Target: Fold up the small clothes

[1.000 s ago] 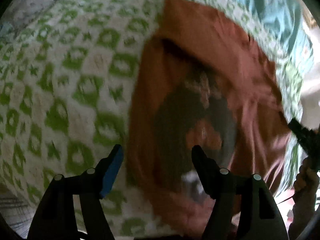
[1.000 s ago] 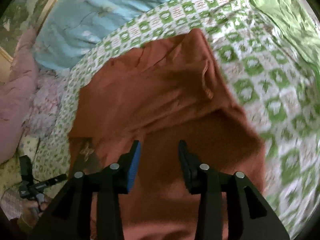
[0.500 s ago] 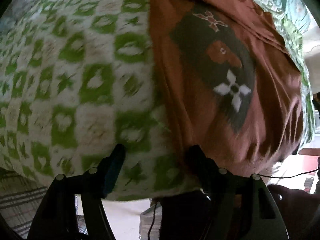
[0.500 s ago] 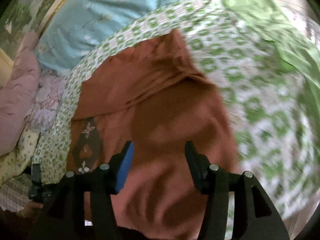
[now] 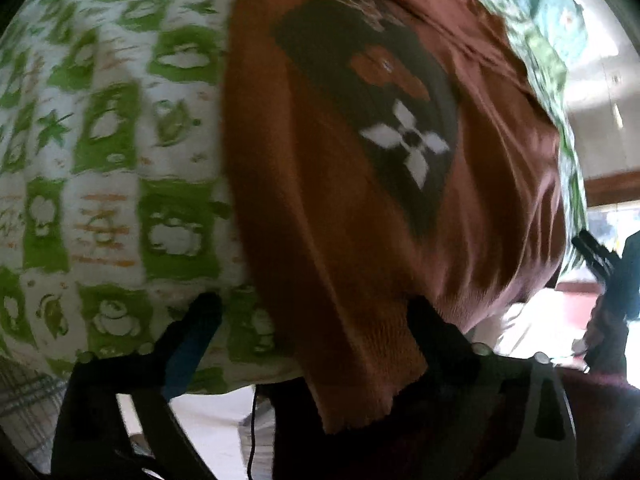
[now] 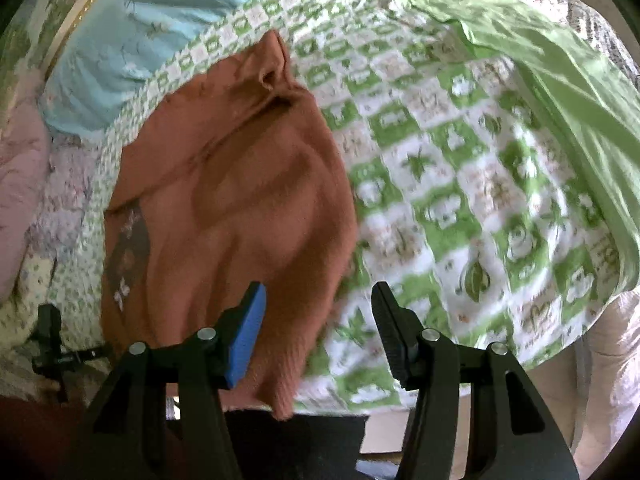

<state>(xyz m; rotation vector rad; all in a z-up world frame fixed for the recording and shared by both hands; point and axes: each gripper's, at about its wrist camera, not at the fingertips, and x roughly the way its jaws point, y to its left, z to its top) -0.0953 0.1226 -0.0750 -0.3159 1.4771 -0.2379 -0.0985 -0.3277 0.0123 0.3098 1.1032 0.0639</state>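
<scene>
A rust-orange small garment (image 5: 332,208) with a dark diamond patch and a white flower lies on the green-and-white checked bedspread (image 5: 112,152); its lower corner hangs over the bed's near edge. It also shows in the right wrist view (image 6: 240,208), lying flat and creased. My left gripper (image 5: 316,320) is open, its jaws either side of the garment's hanging left corner. My right gripper (image 6: 320,320) is open, straddling the garment's lower right edge at the bed's edge.
A light-blue sheet (image 6: 132,28) and pink bedding (image 6: 20,184) lie at the far left. A green cloth (image 6: 540,68) lies at the far right. The right gripper shows at the right of the left wrist view (image 5: 600,256). Floor lies below the bed edge.
Both grippers have drawn back toward the near edge of the bed. The left moved down to the garment's left corner, the right across to its right edge. Both stayed open.
</scene>
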